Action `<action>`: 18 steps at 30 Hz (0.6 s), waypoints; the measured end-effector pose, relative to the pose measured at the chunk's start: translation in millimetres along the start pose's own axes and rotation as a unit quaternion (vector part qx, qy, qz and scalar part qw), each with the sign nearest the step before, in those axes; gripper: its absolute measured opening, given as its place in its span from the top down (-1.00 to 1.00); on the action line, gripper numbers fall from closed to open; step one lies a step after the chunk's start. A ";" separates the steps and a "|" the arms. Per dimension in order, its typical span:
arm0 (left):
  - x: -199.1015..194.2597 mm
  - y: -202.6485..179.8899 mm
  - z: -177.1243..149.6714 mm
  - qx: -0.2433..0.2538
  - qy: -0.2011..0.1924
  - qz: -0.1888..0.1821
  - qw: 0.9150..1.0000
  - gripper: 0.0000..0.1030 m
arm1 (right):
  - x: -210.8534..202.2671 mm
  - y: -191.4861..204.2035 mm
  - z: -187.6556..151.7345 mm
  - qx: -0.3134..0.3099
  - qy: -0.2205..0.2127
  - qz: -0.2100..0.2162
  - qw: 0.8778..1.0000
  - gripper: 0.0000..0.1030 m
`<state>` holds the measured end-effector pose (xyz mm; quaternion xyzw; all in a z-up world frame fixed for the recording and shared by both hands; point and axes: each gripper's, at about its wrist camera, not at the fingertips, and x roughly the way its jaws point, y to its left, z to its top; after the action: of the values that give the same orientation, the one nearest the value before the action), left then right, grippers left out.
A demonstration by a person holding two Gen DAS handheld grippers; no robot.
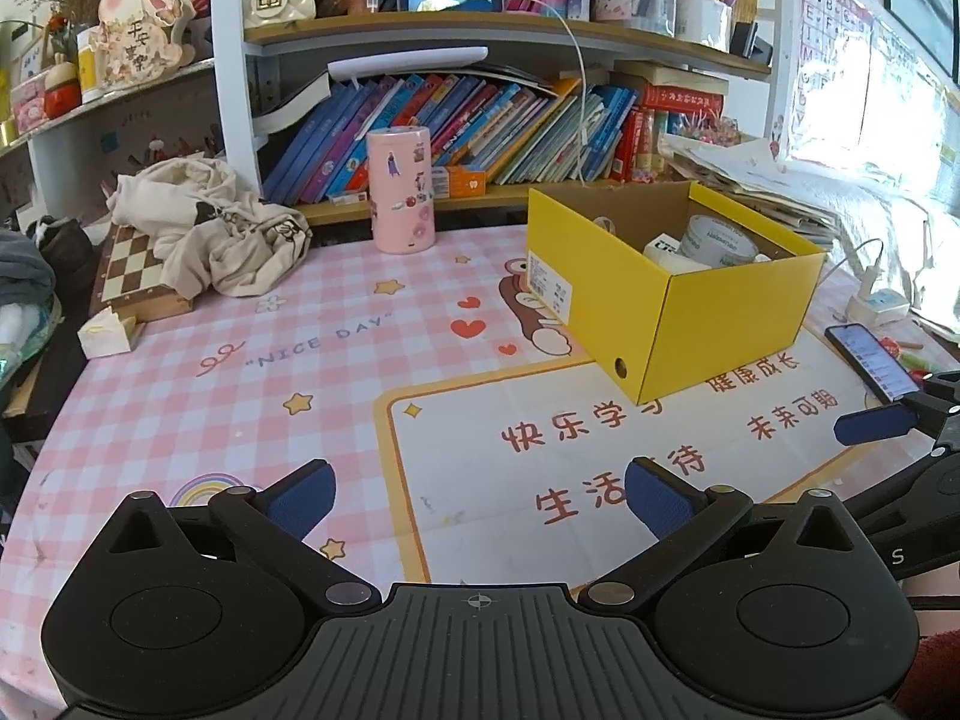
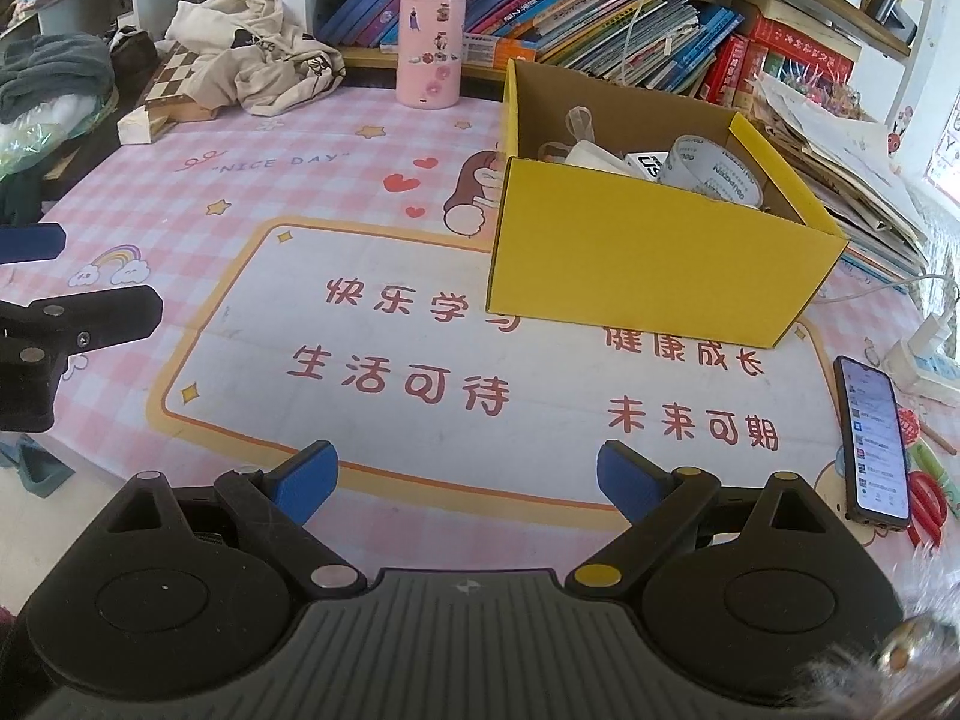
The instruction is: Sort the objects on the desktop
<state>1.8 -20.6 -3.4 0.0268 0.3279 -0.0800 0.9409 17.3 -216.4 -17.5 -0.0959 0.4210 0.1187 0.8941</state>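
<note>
A yellow cardboard box (image 1: 738,312) (image 2: 654,252) stands on the pink checked desk mat (image 1: 240,384) (image 2: 252,204). Inside it lie a roll of tape (image 1: 717,240) (image 2: 714,171), a small white carton and a clear plastic item. My left gripper (image 1: 477,495) hovers open over the mat's white panel, nothing between its blue pads. My right gripper (image 2: 465,477) is also open and empty, low over the mat's front part. Each gripper's fingers show at the edge of the other's view. A pink cylindrical tin (image 1: 401,189) (image 2: 431,47) stands at the back of the mat.
A phone (image 1: 873,363) (image 2: 876,441) lies screen-up on the right, beside red scissors (image 2: 927,504) and a power strip (image 2: 924,360). At the back left, a beige cloth (image 1: 210,222) (image 2: 252,54) covers a chessboard box (image 1: 135,276). Leaning books (image 1: 480,132) fill the shelf behind.
</note>
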 end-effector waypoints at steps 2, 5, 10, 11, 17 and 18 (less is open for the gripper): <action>0.5 0.9 -0.8 0.000 0.003 0.000 1.000 -1.00 | -0.5 1.7 -0.3 -0.001 0.000 -0.001 1.000 -0.82; 1.7 2.1 -2.1 0.003 0.010 0.003 1.000 -1.00 | 0.4 -3.0 0.2 -0.005 -0.001 0.002 1.000 -0.83; 0.8 4.8 -4.5 0.005 0.015 0.003 1.000 -1.00 | 0.4 -6.2 1.1 -0.004 -0.004 0.000 1.000 -0.83; 0.4 5.1 -4.9 0.005 0.015 0.003 1.000 -1.00 | 0.2 -5.7 1.3 -0.003 -0.005 -0.001 1.000 -0.82; 2.5 9.8 -7.4 0.000 0.027 0.003 1.000 -1.00 | -2.4 -2.1 1.5 0.002 -0.009 -0.006 1.000 -0.83; 2.8 10.5 -7.9 0.000 0.028 0.003 1.000 -1.00 | -2.5 -1.5 1.5 0.002 -0.009 -0.006 1.000 -0.83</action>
<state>0.9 -9.8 -11.3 0.0297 0.3542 -0.0766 0.9315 17.2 -217.8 -14.5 -0.0952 0.4125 0.1134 0.8989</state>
